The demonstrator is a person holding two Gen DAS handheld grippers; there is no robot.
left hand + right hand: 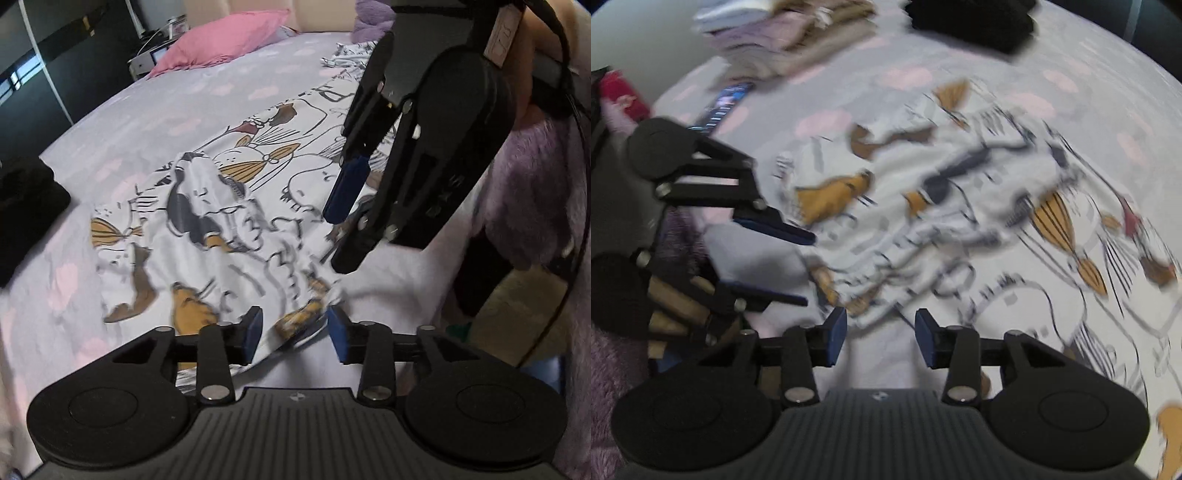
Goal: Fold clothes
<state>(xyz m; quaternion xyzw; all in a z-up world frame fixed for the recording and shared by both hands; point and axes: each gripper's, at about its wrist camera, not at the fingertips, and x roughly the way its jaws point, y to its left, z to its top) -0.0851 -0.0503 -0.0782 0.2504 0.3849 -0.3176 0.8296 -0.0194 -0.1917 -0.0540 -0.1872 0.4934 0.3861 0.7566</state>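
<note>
Left wrist view shows the printed garment (236,206) lying rumpled on the bed (122,122) near its front edge, both the left tool (293,334) and right tool (341,240) parted and empty; soft, light, floppy cloth, probably best pinched at its hem corners.

Soft printed cloth garment (229,206) rumples on the smooth matt bedsheet (122,122); matt black plastic tongs (294,334) carry blue pads.
</note>
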